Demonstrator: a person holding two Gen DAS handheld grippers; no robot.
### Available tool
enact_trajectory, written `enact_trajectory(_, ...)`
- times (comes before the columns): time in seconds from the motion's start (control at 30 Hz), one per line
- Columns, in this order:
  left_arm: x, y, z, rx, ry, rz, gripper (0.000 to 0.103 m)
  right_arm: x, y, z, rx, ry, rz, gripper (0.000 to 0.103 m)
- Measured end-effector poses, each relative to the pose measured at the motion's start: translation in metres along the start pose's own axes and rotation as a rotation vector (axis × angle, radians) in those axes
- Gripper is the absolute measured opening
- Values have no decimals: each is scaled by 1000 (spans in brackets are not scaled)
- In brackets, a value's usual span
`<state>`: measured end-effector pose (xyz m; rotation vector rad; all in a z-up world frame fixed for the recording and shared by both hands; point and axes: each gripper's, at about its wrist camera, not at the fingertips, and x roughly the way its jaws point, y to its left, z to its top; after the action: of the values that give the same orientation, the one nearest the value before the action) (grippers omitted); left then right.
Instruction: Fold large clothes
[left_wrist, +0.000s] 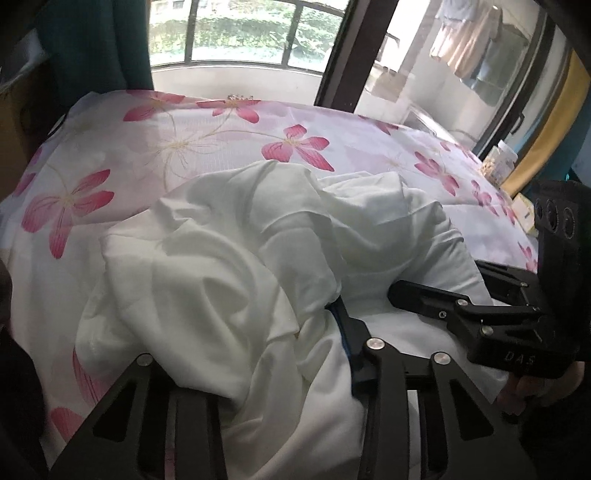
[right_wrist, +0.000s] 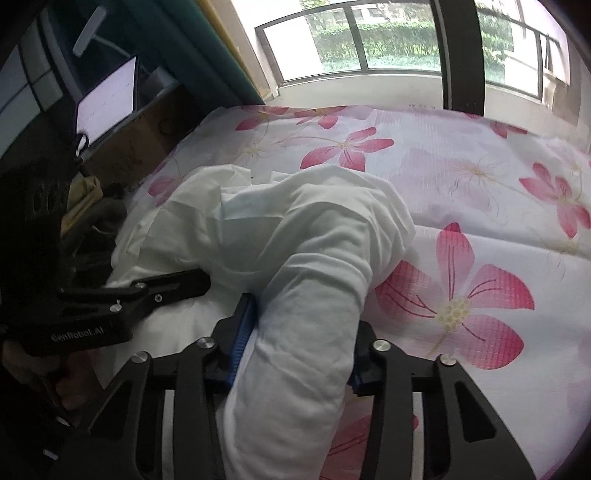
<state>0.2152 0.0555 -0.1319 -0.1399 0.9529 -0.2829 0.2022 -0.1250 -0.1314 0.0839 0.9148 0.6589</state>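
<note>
A large white garment (left_wrist: 236, 258) lies bunched on a bed with a pink-flowered sheet (left_wrist: 184, 140). In the left wrist view the cloth drapes thickly over my left gripper (left_wrist: 273, 354) and hides its left finger; only the right finger (left_wrist: 354, 332) shows. My right gripper (left_wrist: 410, 291) lies on the cloth at the right. In the right wrist view a thick roll of the garment (right_wrist: 303, 314) runs between the fingers of my right gripper (right_wrist: 299, 339), which close on it. My left gripper (right_wrist: 184, 284) rests on the cloth at the left.
The flowered sheet (right_wrist: 480, 184) covers the bed to the far edge, below a window (right_wrist: 369, 40). A cardboard box (right_wrist: 147, 133) and a monitor (right_wrist: 107, 99) stand at the bed's left. A jar (left_wrist: 498, 162) and clutter sit at the bed's right side.
</note>
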Motion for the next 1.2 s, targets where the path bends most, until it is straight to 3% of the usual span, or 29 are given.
enact_trajectory(0.33,-24,-4,-9,-50,-42,-51,18,-16,17,0,-11,-30,23,26)
enact_trajectory(0.43,-25,-8,-14,-46,-49,-56,18,-18,18,-3,-9,-28,15,24)
enact_trajectory(0.6,-18,-6,-10,-45,-21,-48,27,-14,7,-11,42,-7,19,27)
enact_trajectory(0.7,-16,-10,-4,-1,2,31,40,-11,-1,-12,73,3,16,35)
enact_trajectory(0.8,-8,0,-1,-24,25,49,55,-9,-6,-11,91,0,37,45)
enact_trajectory(0.87,-4,9,0,-38,35,63,73,-8,-6,-9,82,-1,48,49)
enact_trajectory(0.9,-1,12,-1,-36,33,55,76,-8,-6,-9,78,-4,52,52)
enact_trajectory(1.07,-1,13,1,24,56,16,77,-4,-4,-6,56,-3,72,58)
enact_trajectory(1.1,0,12,2,38,61,11,77,-3,-3,-6,46,-6,67,56)
enact_trajectory(1.13,1,12,2,50,62,5,76,-2,-2,-7,37,-10,60,48)
enact_trajectory(1.2,2,7,2,69,60,-35,56,0,1,-6,39,-10,71,36)
